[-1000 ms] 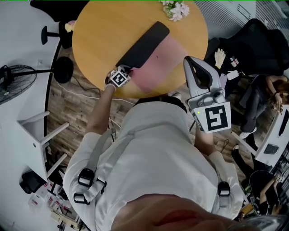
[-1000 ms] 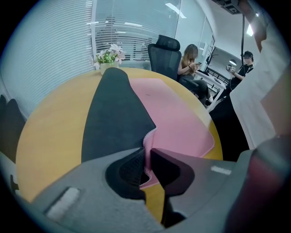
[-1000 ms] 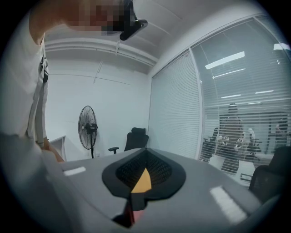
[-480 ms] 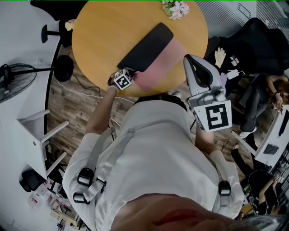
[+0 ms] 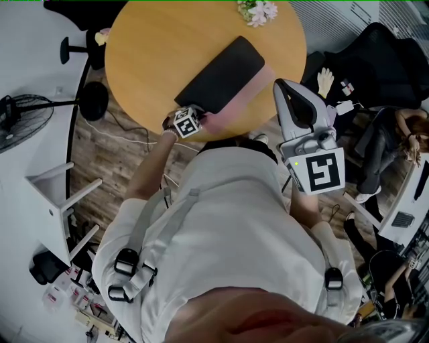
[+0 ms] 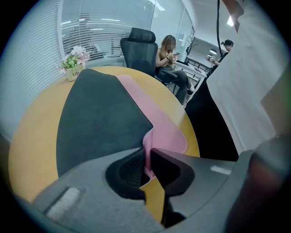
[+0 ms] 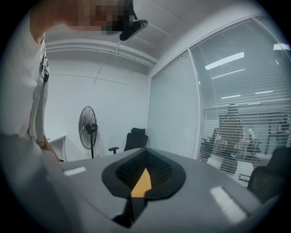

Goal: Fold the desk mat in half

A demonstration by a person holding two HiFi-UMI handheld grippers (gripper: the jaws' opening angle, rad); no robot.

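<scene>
Pinching the desk mat (image 6: 100,123) by its pink edge over the round worktop (image 5: 147,60), a grip only its own view reveals, the left claw (image 6: 148,166) contrasts with the right claw (image 7: 143,182), closed on nothing.

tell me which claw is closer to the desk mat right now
Left. The left claw is clamped on the desk mat's near edge, at the front of the table. The right claw is off the table's right side, shut on nothing and clear of the mat.

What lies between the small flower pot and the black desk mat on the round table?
Bare wooden tabletop only, between flower pot and desk mat, in the head view.
</scene>
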